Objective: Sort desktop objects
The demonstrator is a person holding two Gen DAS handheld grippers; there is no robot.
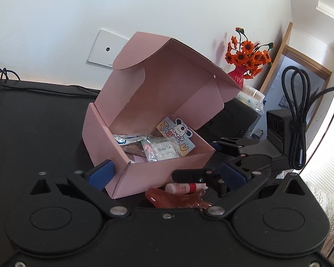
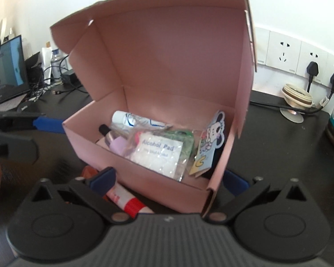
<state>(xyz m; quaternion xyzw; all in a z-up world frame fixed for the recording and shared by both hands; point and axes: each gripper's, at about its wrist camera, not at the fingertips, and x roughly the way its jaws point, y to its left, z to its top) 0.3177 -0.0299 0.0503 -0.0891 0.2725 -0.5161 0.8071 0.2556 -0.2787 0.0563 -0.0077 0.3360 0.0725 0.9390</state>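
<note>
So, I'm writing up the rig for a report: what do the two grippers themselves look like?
Both look alike. The left gripper has a matte black body with two round discs, black linkage arms joined by silver pins and screws, triangular cutouts and blue ribbed fingers. The right gripper matches, with a ribbed dark grey plate between its discs. From the left view a looped black cable shows behind it.

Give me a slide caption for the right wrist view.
Open right gripper faces pink box holding alcohol pad and cartoon dog card.

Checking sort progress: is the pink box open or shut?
Open. The box has its lid raised behind it, and the alcohol pad shows inside.
</note>
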